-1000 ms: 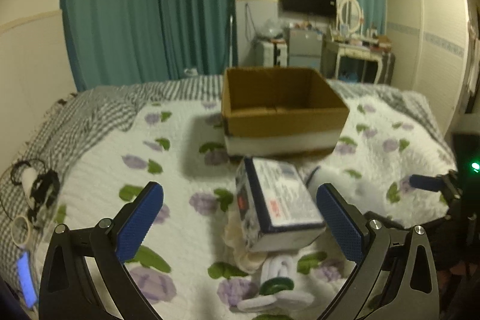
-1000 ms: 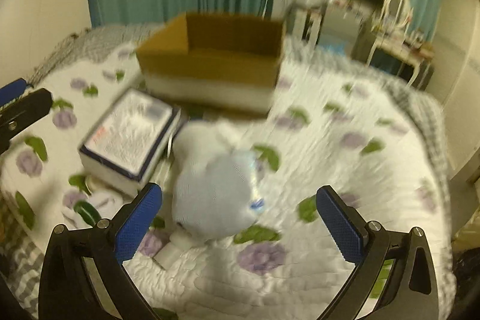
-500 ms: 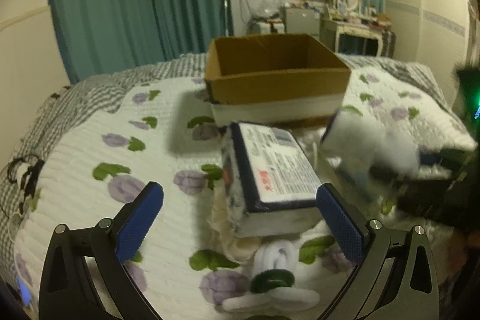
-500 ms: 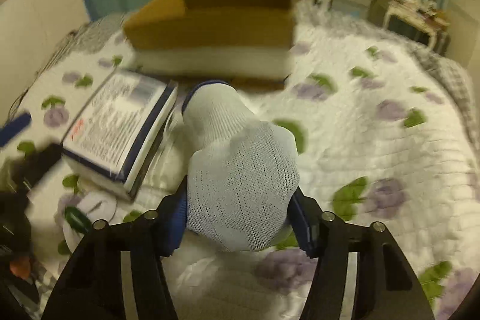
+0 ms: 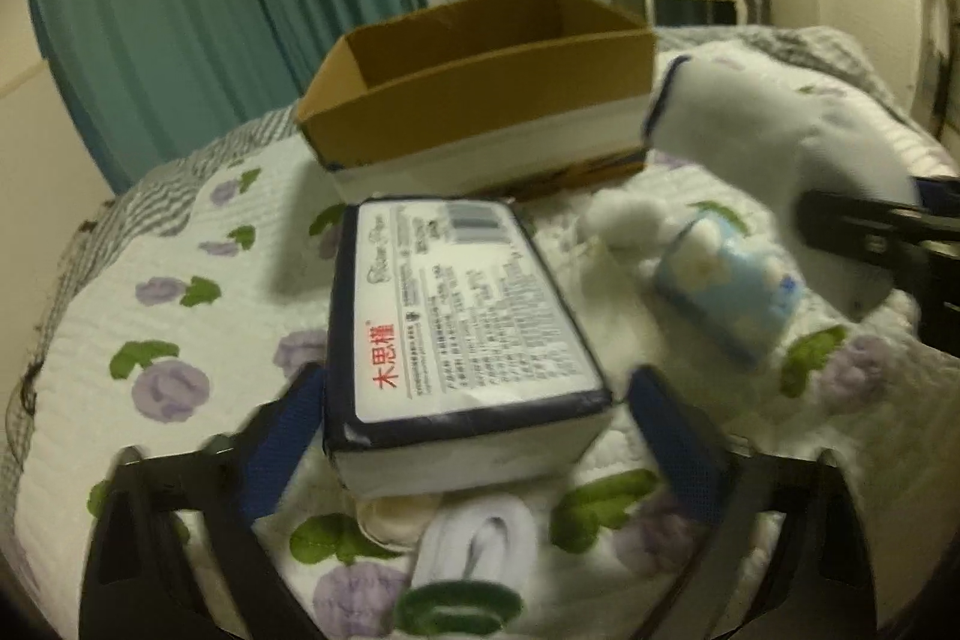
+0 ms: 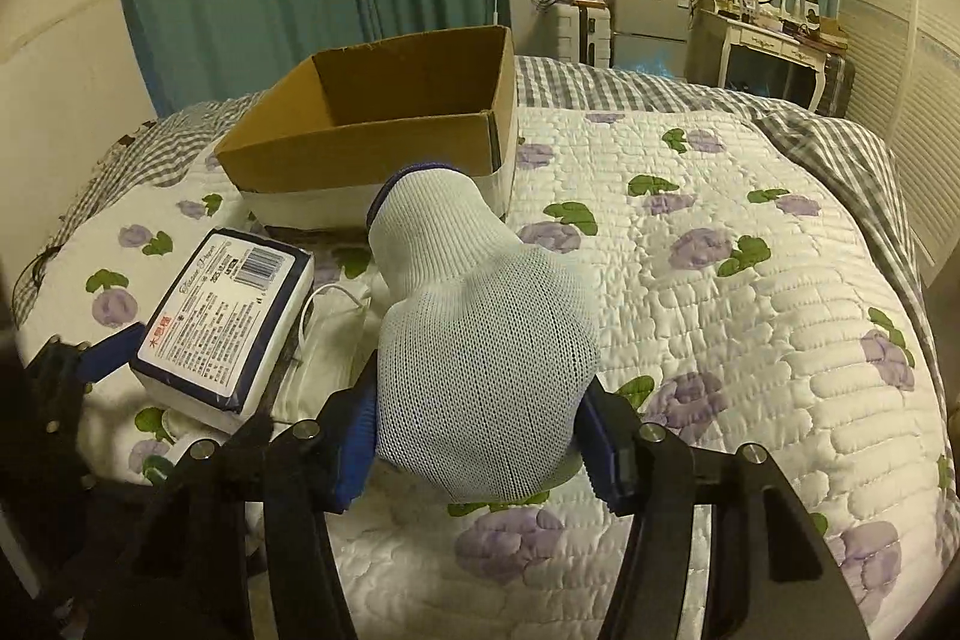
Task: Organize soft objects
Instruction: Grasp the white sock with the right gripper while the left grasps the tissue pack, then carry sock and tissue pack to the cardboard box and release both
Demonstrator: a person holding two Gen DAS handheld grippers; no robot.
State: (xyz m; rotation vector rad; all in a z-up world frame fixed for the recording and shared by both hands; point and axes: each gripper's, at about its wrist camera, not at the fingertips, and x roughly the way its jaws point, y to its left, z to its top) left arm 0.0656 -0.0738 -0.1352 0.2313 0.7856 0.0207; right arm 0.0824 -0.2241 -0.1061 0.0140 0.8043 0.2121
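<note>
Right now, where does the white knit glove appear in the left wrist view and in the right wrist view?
Left wrist view: the white knit glove is at the upper right, blurred, right of the cardboard box.
Right wrist view: it fills the centre, held by the right gripper, in front of the box.
Shared landmark: the cardboard box on the floral quilt.
</note>
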